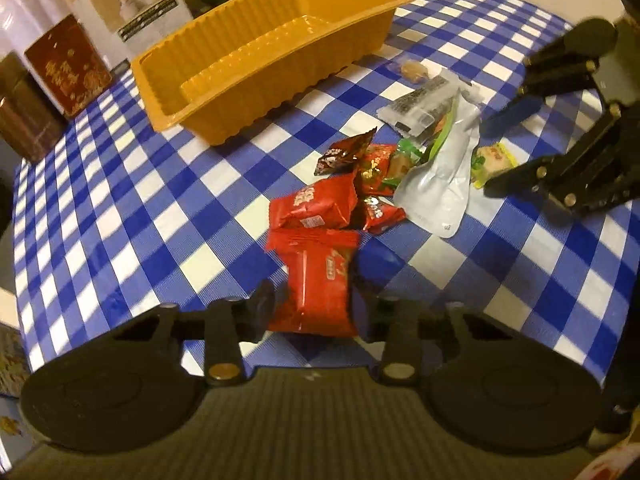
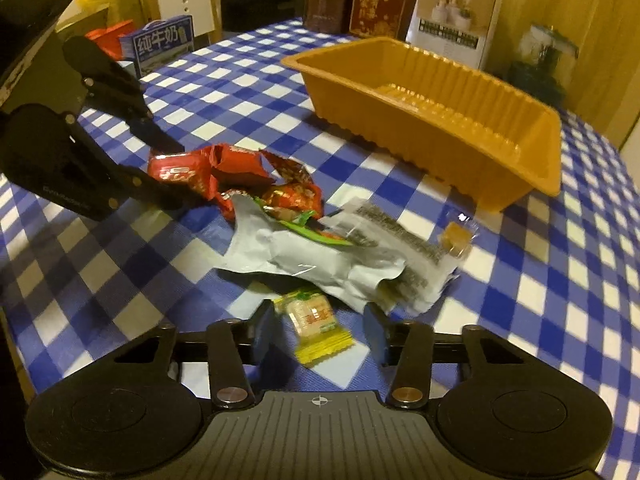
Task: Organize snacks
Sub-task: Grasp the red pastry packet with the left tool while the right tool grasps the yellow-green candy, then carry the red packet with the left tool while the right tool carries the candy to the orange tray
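Note:
A pile of snacks lies on the blue checked tablecloth [image 1: 120,200] in front of an empty orange tray [image 1: 256,60]. My left gripper [image 1: 314,304] has its jaws against both sides of a red snack packet [image 1: 320,280], the nearest of the pile. My right gripper [image 2: 320,330] is open around a small yellow-wrapped snack [image 2: 316,326] without touching it. A silver pouch [image 2: 288,252], dark-printed clear packets [image 2: 400,240] and more red packets [image 2: 224,168] lie between the grippers. The tray also shows in the right wrist view [image 2: 440,120].
Brown tins [image 1: 24,116], a red box [image 1: 68,64] and a white box [image 1: 140,12] stand at the table's far edge. A blue milk carton [image 2: 164,44] stands beyond the table. A small caramel candy [image 2: 456,240] lies by the clear packets.

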A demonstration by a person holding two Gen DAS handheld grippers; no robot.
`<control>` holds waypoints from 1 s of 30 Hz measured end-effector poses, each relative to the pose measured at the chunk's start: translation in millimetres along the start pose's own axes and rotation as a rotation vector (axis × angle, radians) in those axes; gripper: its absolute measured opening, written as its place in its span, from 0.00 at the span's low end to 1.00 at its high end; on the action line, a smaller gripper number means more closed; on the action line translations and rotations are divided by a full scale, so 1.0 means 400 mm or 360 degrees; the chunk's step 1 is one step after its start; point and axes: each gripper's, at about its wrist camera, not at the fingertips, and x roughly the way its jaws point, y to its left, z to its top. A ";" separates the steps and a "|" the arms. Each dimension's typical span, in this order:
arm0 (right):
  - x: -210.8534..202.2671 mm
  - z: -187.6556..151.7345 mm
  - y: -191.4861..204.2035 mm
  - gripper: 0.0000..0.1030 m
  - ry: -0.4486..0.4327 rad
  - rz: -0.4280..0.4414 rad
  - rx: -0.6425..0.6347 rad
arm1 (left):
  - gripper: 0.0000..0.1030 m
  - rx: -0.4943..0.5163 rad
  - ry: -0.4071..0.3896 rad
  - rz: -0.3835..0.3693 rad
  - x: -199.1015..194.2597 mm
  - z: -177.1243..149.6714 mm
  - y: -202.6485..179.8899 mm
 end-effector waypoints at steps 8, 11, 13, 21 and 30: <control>-0.023 -0.018 0.043 0.30 0.0010 -0.0040 0.0110 | 0.32 -0.0189 0.0009 -0.0015 -0.031 -0.028 -0.042; -0.039 -0.032 0.058 0.30 0.0024 -0.0045 0.0152 | 0.32 -0.0247 0.0009 -0.0017 -0.045 -0.041 -0.064; -0.048 -0.040 0.061 0.30 0.0028 -0.0052 0.0199 | 0.33 -0.0293 0.0008 -0.0005 -0.048 -0.045 -0.071; -0.042 -0.035 0.067 0.34 -0.0005 -0.0060 0.0231 | 0.37 -0.0405 -0.0048 0.0065 -0.051 -0.048 -0.074; -0.031 -0.027 0.083 0.36 -0.0014 -0.0071 0.0140 | 0.37 -0.0444 -0.0072 0.0089 -0.047 -0.045 -0.065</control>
